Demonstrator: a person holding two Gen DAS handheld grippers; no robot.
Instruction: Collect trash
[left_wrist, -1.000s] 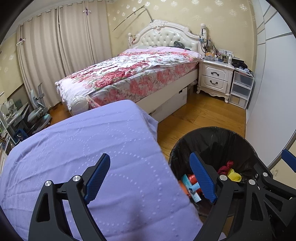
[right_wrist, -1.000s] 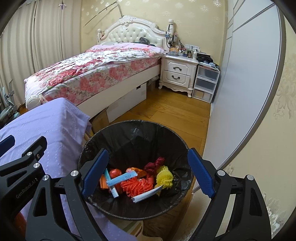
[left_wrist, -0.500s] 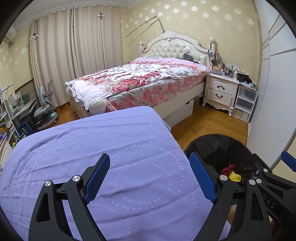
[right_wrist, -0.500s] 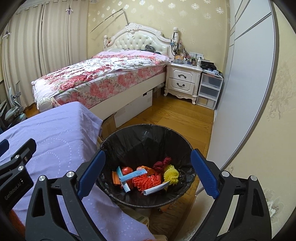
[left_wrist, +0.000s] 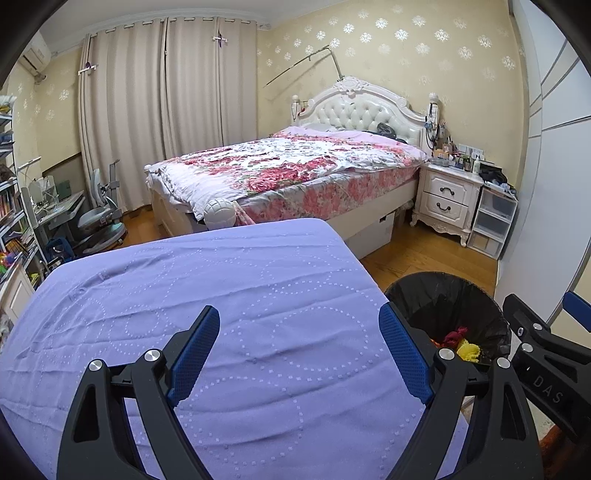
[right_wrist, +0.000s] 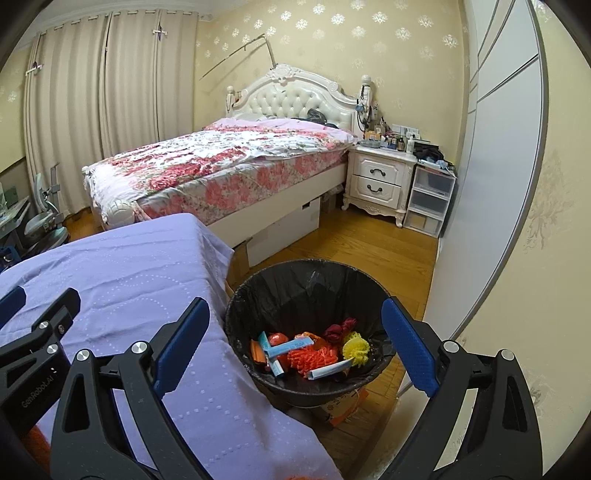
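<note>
A black-lined trash bin (right_wrist: 306, 291) stands on the wooden floor beside the purple-clothed table (right_wrist: 129, 266). Inside it lie an orange spiky piece (right_wrist: 314, 356), a yellow pompom (right_wrist: 356, 347), a red crumpled piece (right_wrist: 340, 328) and a pale blue packet (right_wrist: 290, 345). My right gripper (right_wrist: 295, 306) hangs open above the bin's near side, nothing between its blue pads. My left gripper (left_wrist: 298, 314) is open over the bare purple cloth (left_wrist: 258, 295), with the bin (left_wrist: 443, 295) to its right. Each gripper shows at the edge of the other's view: the right gripper (left_wrist: 543, 354), the left gripper (right_wrist: 37, 325).
A flowered bed (left_wrist: 295, 170) fills the far middle, with a white nightstand (right_wrist: 376, 181) and clear plastic drawers (right_wrist: 430, 199) to its right. A grey wardrobe door (right_wrist: 491, 184) runs along the right. A cardboard box (right_wrist: 340, 406) sits under the bin. A desk chair (left_wrist: 99, 218) stands far left.
Both grippers drew back and rose, so the bin looks smaller and lower and more purple cloth shows. The right jaws spread slightly wider. Nothing was picked up.
</note>
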